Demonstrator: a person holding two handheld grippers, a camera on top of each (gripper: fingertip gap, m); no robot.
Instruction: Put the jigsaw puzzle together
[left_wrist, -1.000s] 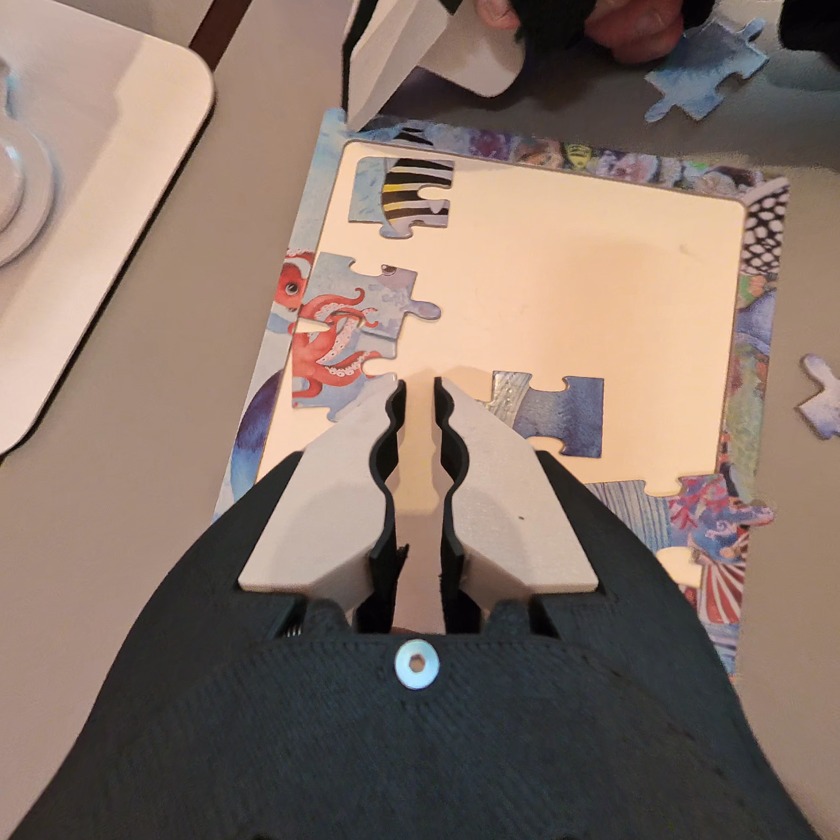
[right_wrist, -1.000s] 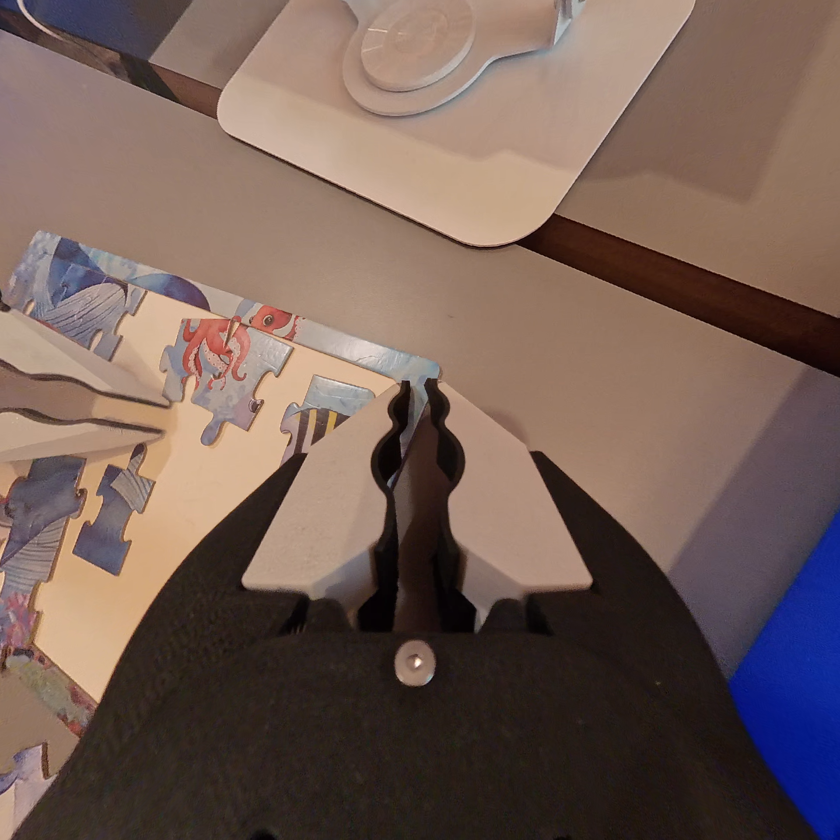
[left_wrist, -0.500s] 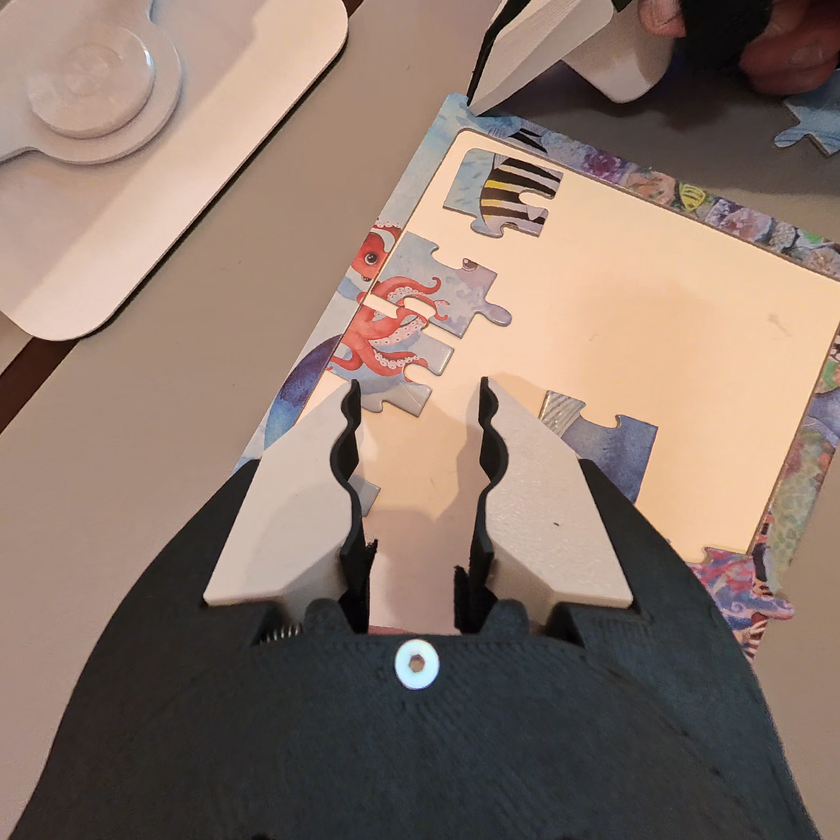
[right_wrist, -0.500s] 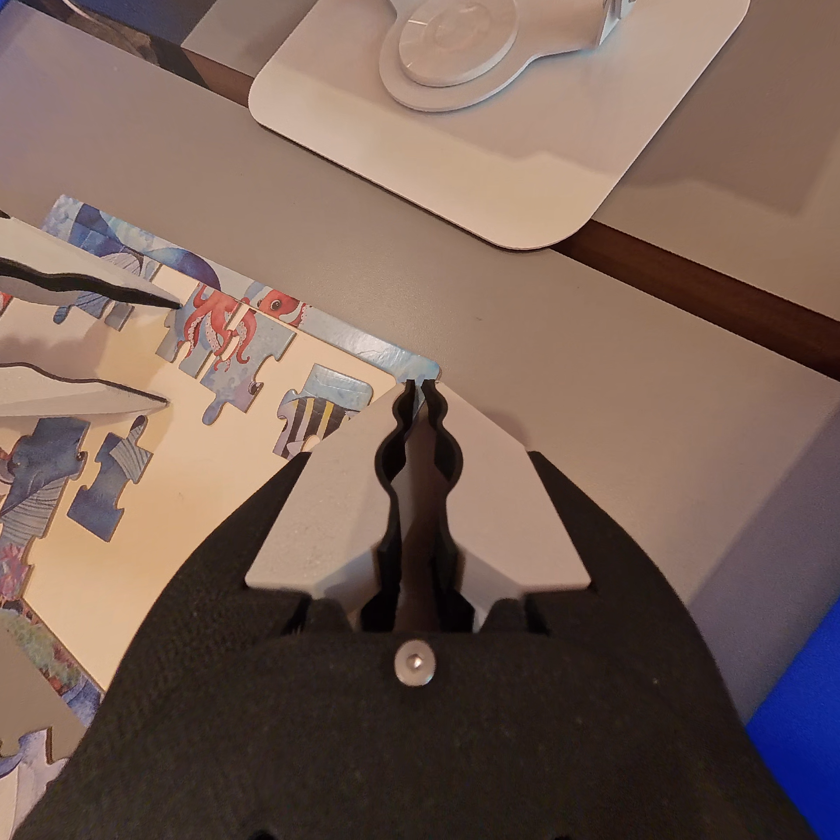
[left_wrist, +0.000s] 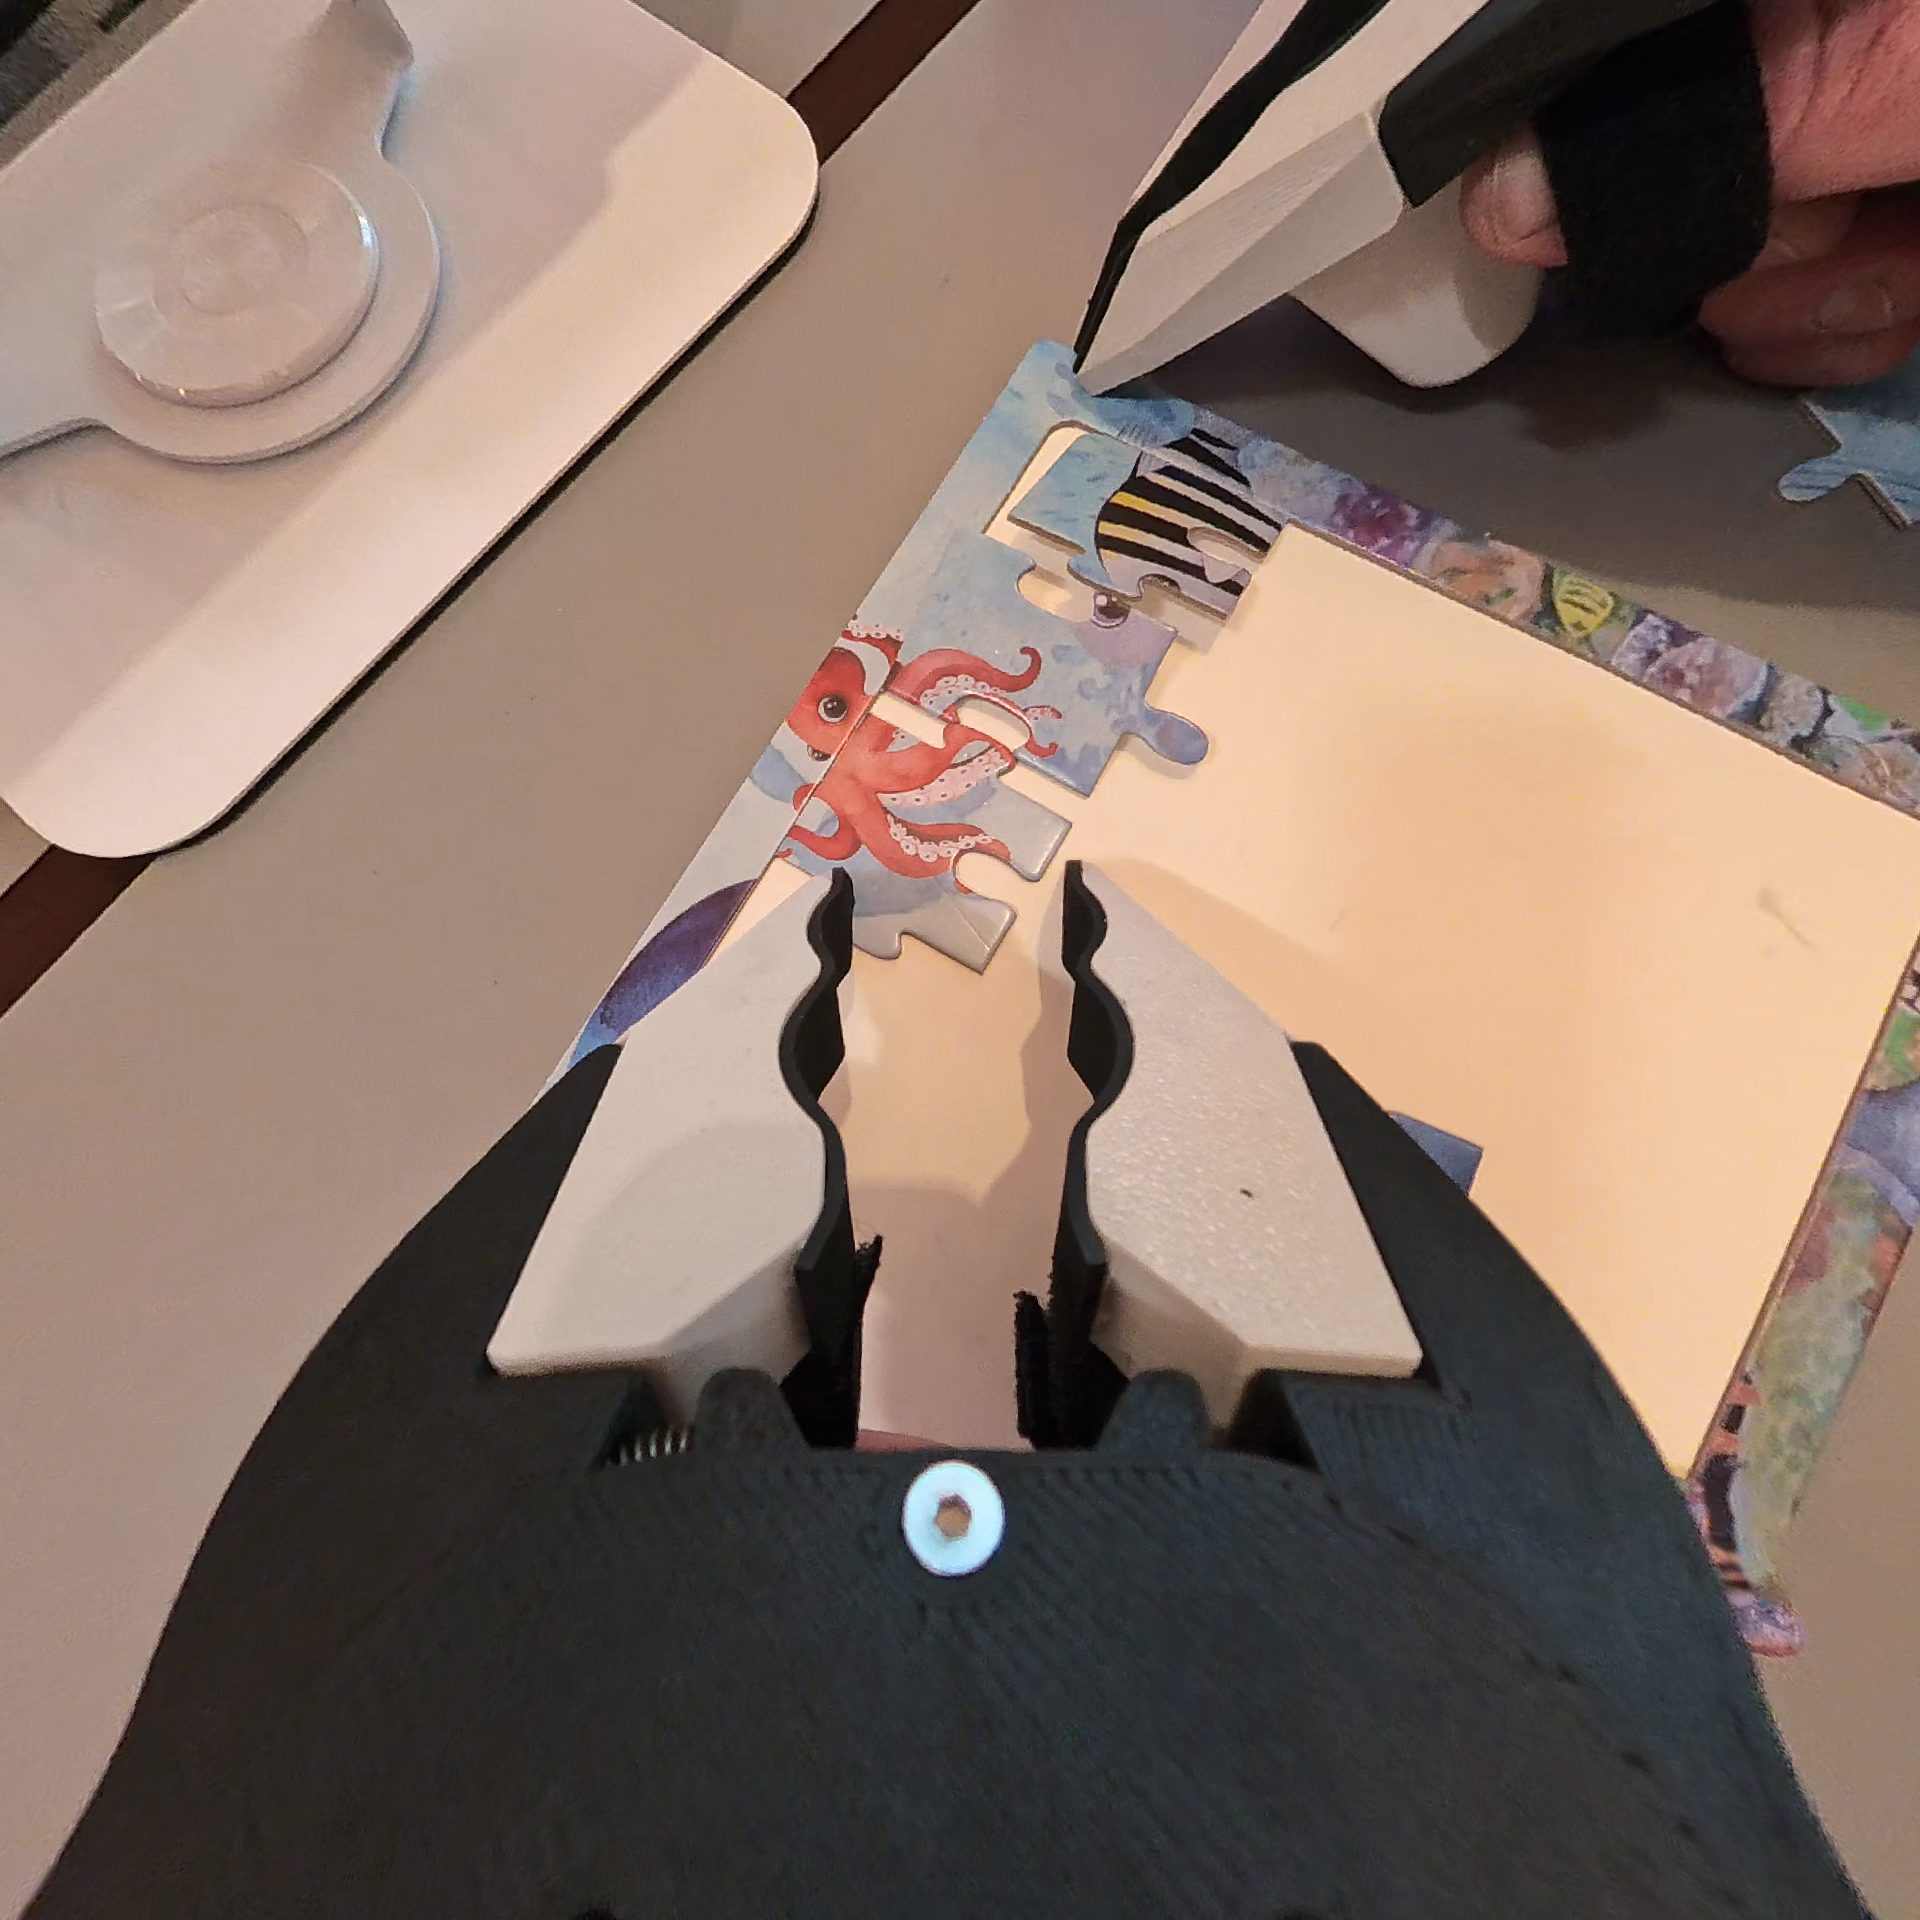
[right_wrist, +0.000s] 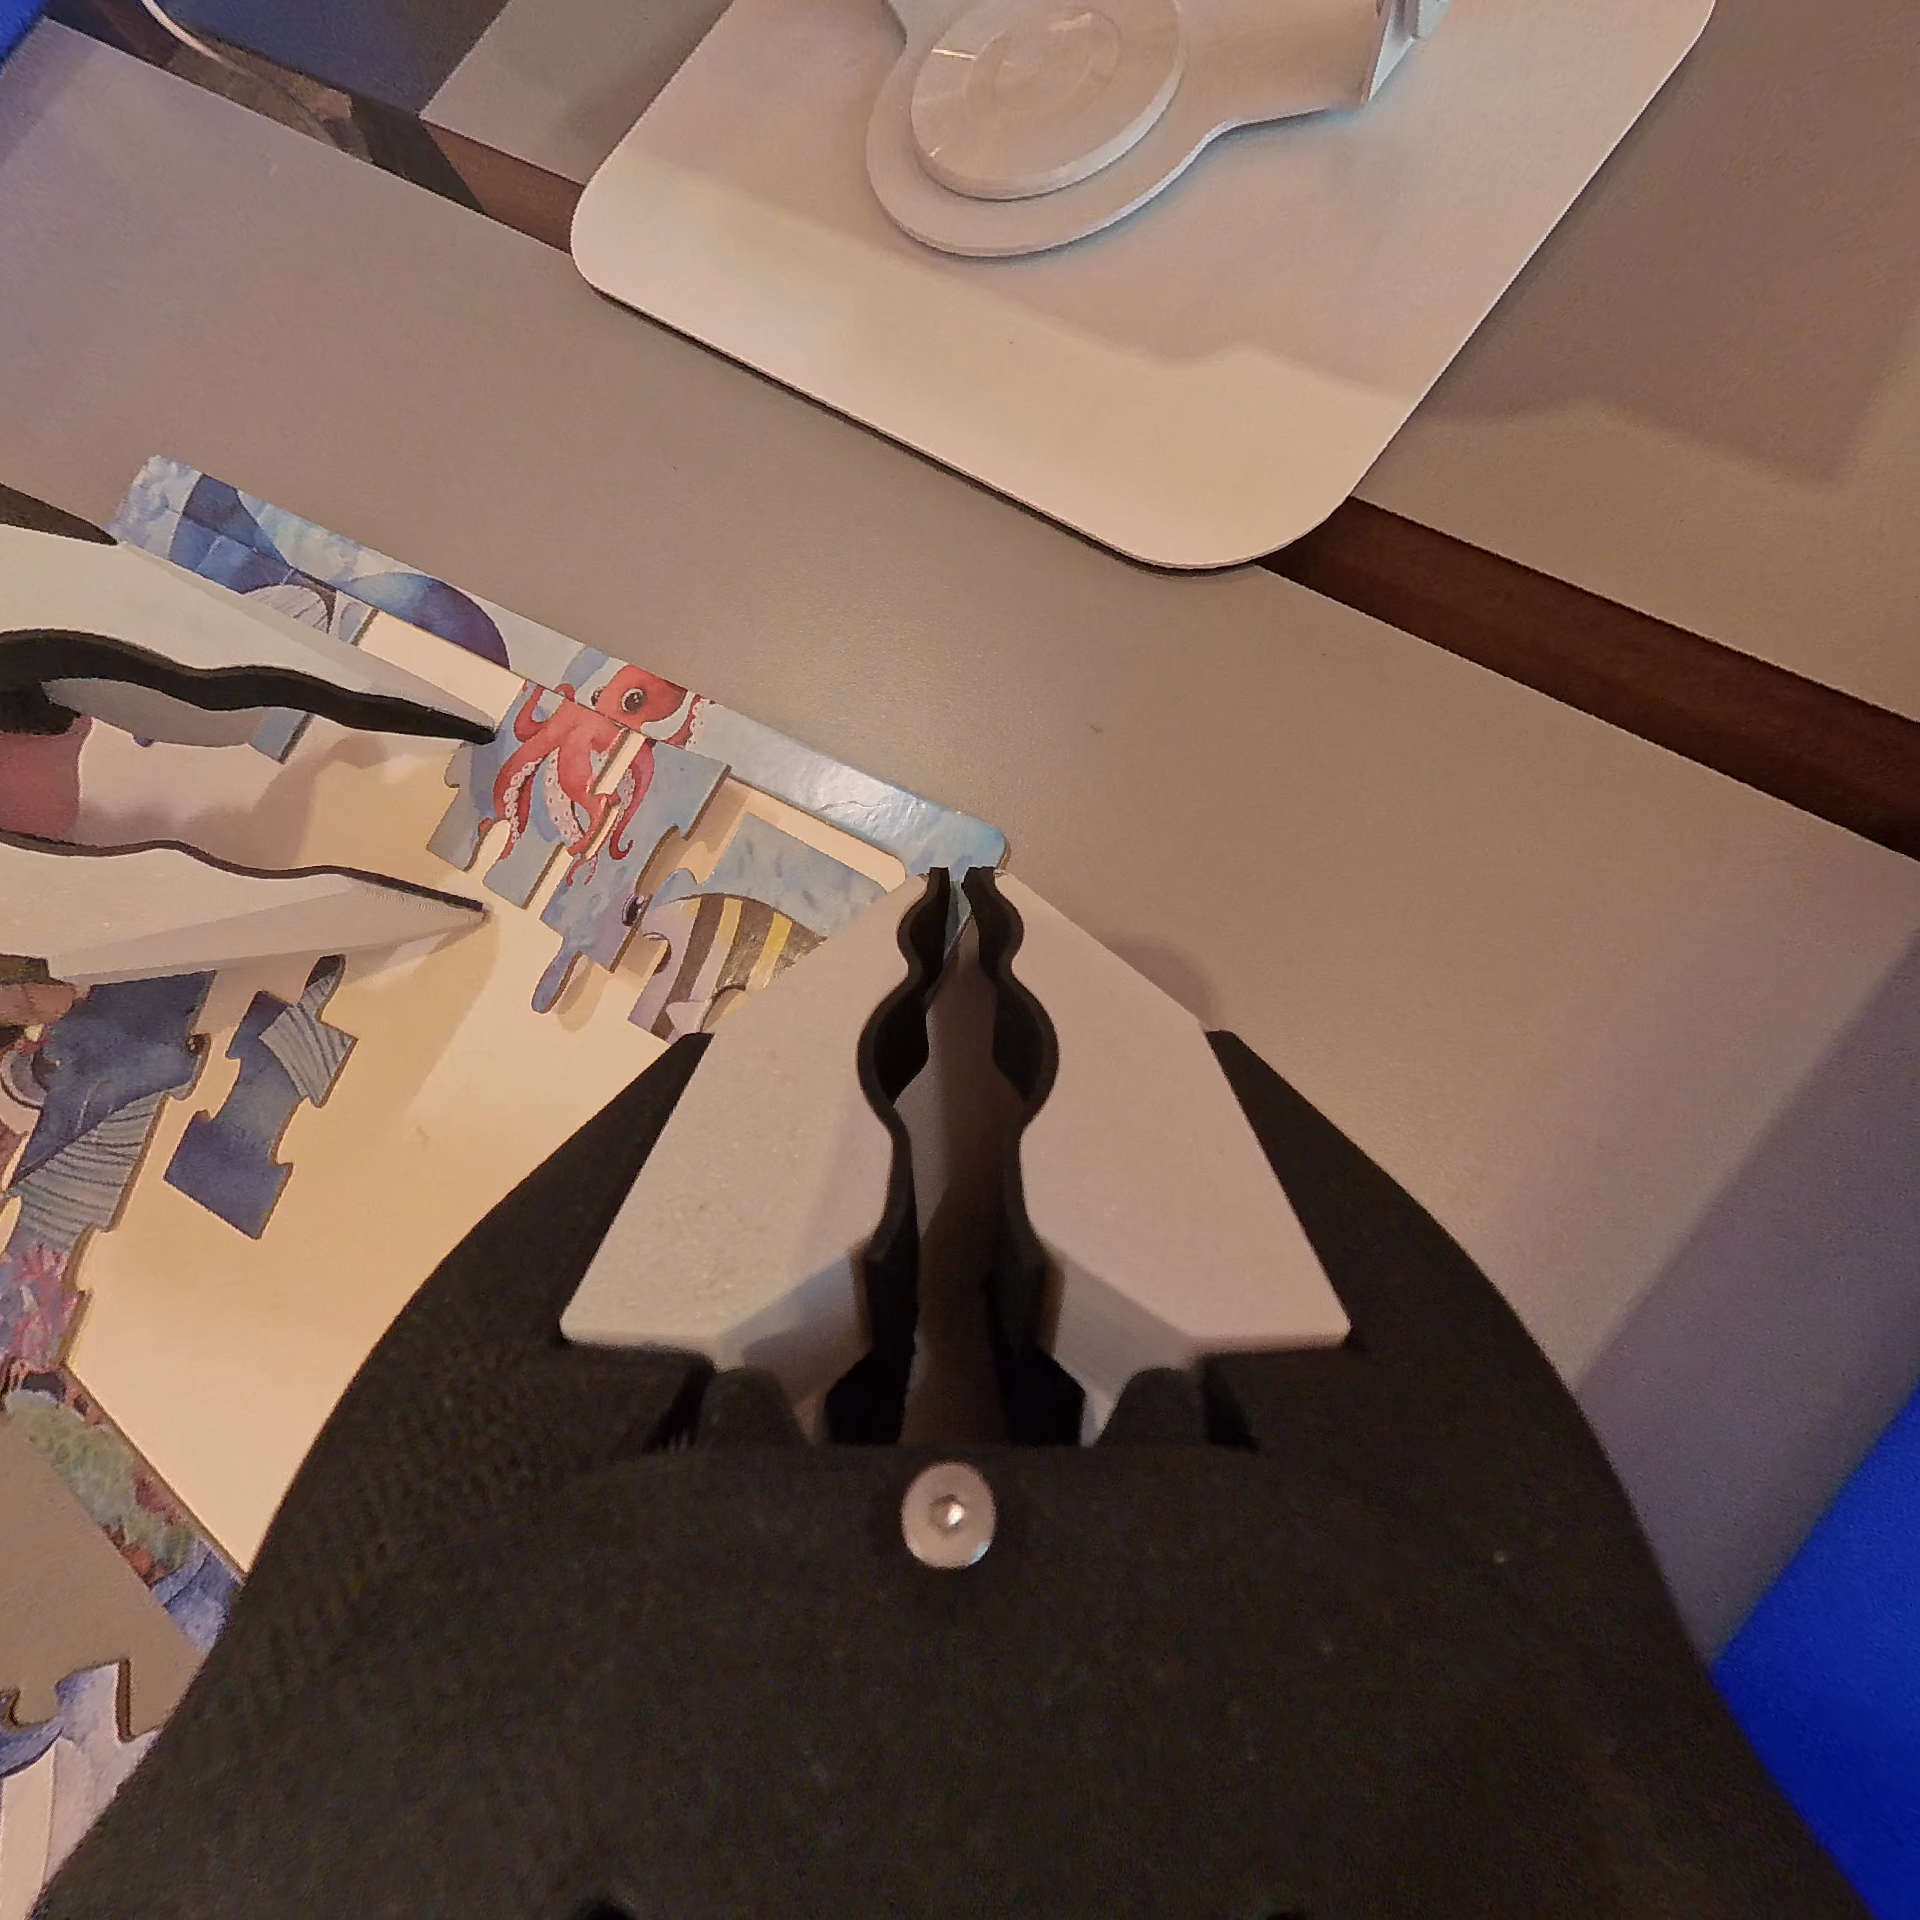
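The puzzle frame (left_wrist: 1558, 935) lies flat with a cream inner field and a sea-picture border. A striped fish piece (left_wrist: 1153, 509) sits in its far left corner, and two red octopus pieces (left_wrist: 914, 790) touch it along the left border. My left gripper (left_wrist: 951, 894) is open and empty, its tips just short of the lower octopus piece. My right gripper (right_wrist: 956, 883) is shut, its tip resting on the frame's far corner (left_wrist: 1049, 364). The right wrist view also shows the octopus pieces (right_wrist: 571, 769), the fish piece (right_wrist: 748, 914) and a dark blue piece (right_wrist: 260, 1112).
A white flat stand base (left_wrist: 312, 312) lies on the grey table beyond the frame, next to a dark wooden strip (right_wrist: 1610, 644). A loose blue piece (left_wrist: 1860, 457) lies off the frame at the far right. A hand (left_wrist: 1818, 208) holds the right gripper.
My left gripper opened from nearly shut and moved left toward the octopus pieces. The fish and octopus pieces now sit closer together in the frame's corner. My right gripper stayed on the corner.
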